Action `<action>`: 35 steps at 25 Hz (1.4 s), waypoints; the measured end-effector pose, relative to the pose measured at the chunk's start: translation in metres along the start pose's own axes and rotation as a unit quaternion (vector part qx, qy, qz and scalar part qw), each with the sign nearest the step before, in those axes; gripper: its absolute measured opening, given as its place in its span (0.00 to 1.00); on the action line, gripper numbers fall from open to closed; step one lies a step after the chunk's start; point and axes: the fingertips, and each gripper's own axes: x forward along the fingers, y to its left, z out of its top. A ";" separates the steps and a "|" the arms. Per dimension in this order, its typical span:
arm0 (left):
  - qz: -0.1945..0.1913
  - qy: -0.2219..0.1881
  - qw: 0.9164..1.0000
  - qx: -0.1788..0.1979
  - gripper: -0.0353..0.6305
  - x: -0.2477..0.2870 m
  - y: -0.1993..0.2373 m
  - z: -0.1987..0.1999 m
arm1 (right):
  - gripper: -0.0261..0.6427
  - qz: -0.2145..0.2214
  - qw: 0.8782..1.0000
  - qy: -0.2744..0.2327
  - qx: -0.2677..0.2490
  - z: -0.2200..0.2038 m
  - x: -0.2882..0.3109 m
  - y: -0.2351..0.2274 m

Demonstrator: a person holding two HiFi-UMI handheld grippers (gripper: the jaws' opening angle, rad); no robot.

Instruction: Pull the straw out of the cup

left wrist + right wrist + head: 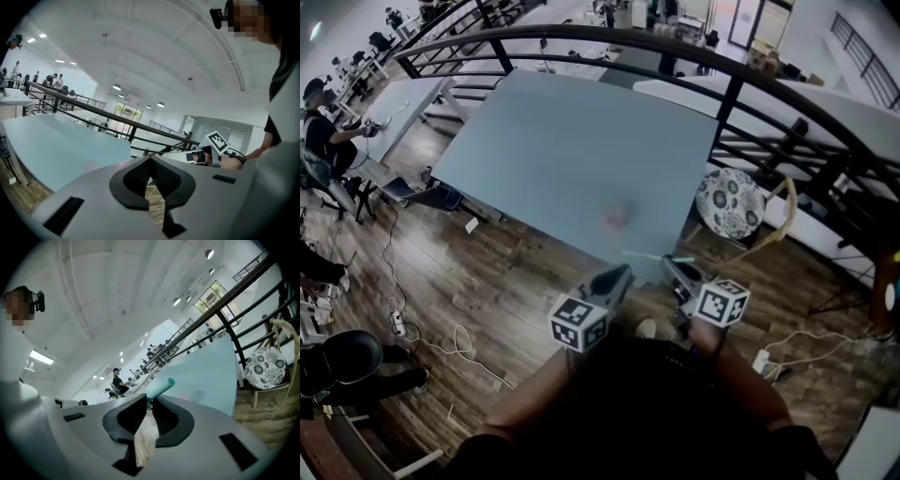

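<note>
straw [160, 388] in right claw [149, 401]; table [572, 150] ahead; chair [729, 202] right.

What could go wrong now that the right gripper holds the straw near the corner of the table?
1. The right gripper pinches the straw only with its jaw tips, so it may slip out; this close to the table corner it could fall on the wooden floor.
2. The left gripper, shut and empty, is close beside it, so the straw's free end might knock against it.
</note>
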 end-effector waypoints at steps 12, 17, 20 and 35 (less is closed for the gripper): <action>-0.056 0.014 0.998 0.023 0.07 -0.044 0.033 0.006 | 0.11 -0.028 0.999 -0.027 -0.009 -0.020 0.025 0.042; -0.069 0.029 0.997 0.026 0.07 -0.069 0.055 0.009 | 0.11 -0.036 0.999 -0.036 -0.015 -0.028 0.037 0.062; -0.086 0.031 0.995 0.030 0.07 -0.084 0.063 0.008 | 0.11 -0.044 0.998 -0.041 -0.025 -0.036 0.038 0.077; -0.147 0.054 0.986 0.049 0.07 -0.145 0.079 -0.013 | 0.11 -0.048 0.997 -0.062 -0.024 -0.093 0.036 0.140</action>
